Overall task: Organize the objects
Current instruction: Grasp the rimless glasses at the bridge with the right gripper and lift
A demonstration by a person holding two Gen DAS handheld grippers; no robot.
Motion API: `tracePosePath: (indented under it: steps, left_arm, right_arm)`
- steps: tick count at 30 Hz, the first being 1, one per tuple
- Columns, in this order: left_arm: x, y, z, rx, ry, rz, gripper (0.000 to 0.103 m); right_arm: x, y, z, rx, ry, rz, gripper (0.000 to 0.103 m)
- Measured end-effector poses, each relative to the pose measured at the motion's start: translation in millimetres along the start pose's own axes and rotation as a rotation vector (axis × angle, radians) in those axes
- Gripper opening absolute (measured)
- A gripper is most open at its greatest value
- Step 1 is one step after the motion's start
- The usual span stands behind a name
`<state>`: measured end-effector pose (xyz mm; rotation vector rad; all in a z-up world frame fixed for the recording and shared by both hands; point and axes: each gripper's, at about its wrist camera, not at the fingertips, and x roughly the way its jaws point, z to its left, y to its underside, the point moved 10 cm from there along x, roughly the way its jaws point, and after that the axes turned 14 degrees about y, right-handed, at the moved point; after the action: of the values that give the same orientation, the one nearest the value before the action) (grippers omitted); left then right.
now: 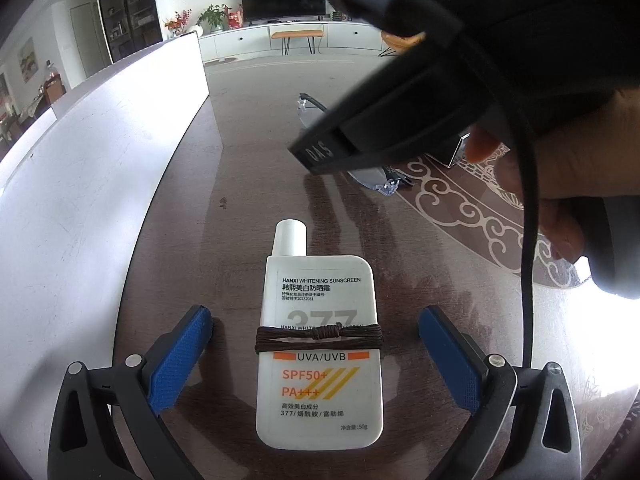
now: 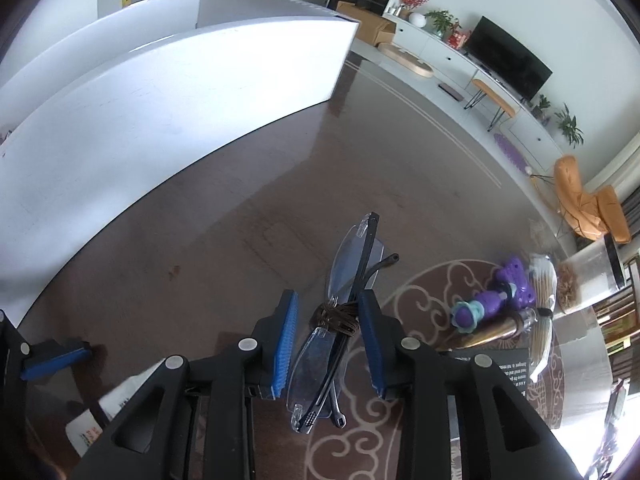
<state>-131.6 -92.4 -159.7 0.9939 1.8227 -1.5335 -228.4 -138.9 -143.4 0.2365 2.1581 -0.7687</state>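
The right gripper (image 2: 328,344) straddled folded glasses (image 2: 340,312) on the counter (image 2: 240,220), fingers near but not clearly pinching; squeezing at the cord-wrapped middle should hold best. The left gripper (image 1: 316,356) stood spread around the sunscreen (image 1: 318,360).

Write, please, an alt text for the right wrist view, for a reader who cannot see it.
The right gripper straddles folded rimless glasses, bound with a brown cord, on a dark brown table; its blue pads are close to the glasses, and contact cannot be told. A white box stands behind on the left, purple toys on the right.
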Motion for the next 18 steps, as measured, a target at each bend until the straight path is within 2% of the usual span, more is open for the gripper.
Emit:
tracePosePath:
  steps: [2, 3, 7, 10, 13, 18]
  left_arm:
    - [0, 0, 0, 0.000, 0.000, 0.000, 0.103]
    - [0, 0, 0, 0.000, 0.000, 0.000, 0.103]
    - [1, -1, -1, -0.001, 0.000, -0.001, 0.103]
    - [1, -1, -1, -0.001, 0.000, -0.001, 0.103]
    - [1, -1, -1, -0.001, 0.000, -0.001, 0.103]
    - [1, -1, -1, -0.001, 0.002, -0.001, 0.103]
  right_arm:
    - [9, 9, -5, -0.006, 0.008, 0.072, 0.032]
    - [11, 14, -11, 0.039, -0.026, 0.079, 0.032]
    - [20, 57, -53, 0.247, -0.064, 0.142, 0.038]
    - [17, 78, -69, 0.326, -0.110, 0.141, 0.040]
    - [11, 79, -68, 0.331, -0.142, 0.113, 0.042]
    - [24, 57, -47, 0.239, -0.081, 0.115, 0.043]
